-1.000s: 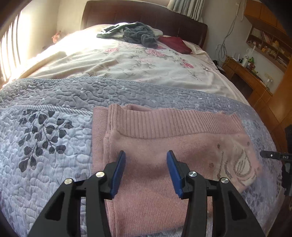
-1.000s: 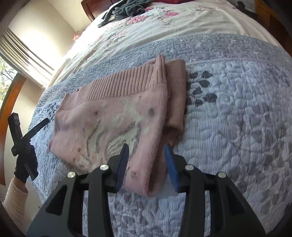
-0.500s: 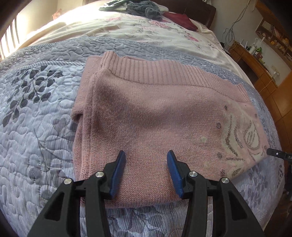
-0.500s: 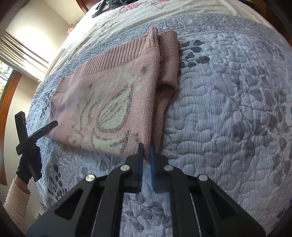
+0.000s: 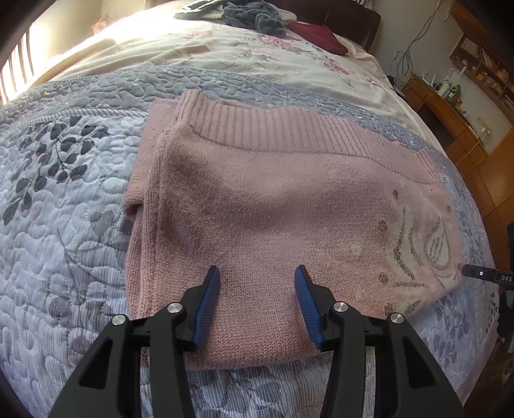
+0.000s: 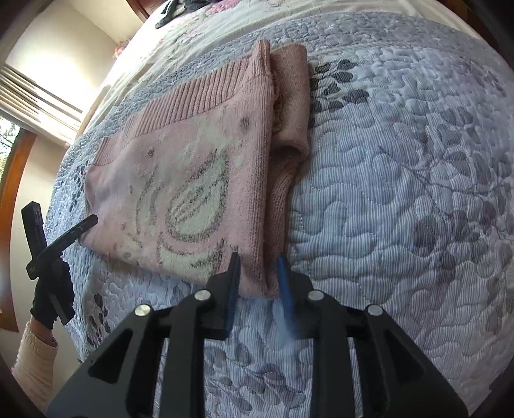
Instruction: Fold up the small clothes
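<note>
A pink knit sweater (image 5: 273,199) lies folded flat on the grey-blue quilt (image 5: 64,225), ribbed hem at the far side, a white leaf pattern at its right end. My left gripper (image 5: 257,276) hovers open over the sweater's near edge with nothing between its blue pads. In the right wrist view the sweater (image 6: 192,167) shows the leaf pattern up, a folded sleeve along its right side. My right gripper (image 6: 258,257) straddles the near corner, its jaws partly open and one pad blurred. The left gripper (image 6: 61,238) is held in a black-gloved hand at the left.
Floral sheets cover the far bed, with a heap of grey-green clothes (image 5: 250,13) and a dark red item (image 5: 318,35) near the headboard. A wooden desk and shelves (image 5: 449,106) stand right of the bed. A window with blinds (image 6: 32,96) is on the other side.
My right gripper closed on the sweater's near corner half a second ago and its jaws have now spread apart again. The left gripper stayed open and shifted slightly back along the near edge.
</note>
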`<state>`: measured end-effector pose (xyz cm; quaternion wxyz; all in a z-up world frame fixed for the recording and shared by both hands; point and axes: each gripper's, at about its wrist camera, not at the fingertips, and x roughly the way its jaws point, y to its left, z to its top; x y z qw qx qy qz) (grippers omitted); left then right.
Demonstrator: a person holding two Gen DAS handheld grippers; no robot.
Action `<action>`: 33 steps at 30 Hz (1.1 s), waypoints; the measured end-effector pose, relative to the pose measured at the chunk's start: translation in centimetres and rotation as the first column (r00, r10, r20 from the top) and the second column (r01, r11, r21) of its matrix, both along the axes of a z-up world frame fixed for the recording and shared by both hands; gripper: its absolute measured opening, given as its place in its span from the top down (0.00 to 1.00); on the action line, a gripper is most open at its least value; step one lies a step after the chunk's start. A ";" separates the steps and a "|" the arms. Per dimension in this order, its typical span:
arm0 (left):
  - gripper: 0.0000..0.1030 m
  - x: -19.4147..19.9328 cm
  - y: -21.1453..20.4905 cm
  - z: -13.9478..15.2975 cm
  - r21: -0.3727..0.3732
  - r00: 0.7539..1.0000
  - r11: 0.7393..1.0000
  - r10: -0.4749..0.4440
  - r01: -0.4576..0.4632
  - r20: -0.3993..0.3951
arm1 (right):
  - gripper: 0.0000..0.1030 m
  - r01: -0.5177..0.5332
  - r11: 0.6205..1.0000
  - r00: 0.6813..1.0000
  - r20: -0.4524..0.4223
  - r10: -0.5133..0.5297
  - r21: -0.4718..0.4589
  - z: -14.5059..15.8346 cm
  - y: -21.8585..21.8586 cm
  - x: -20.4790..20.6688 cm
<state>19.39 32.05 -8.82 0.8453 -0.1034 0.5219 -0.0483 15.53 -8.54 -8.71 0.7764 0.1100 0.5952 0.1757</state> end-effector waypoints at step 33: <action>0.47 8.3 -2.4 -2.2 -0.075 1.000 0.997 0.002 -0.002 -0.003 | 0.74 0.134 0.976 0.990 -0.065 -0.125 0.174 -4.1 -0.9 9.7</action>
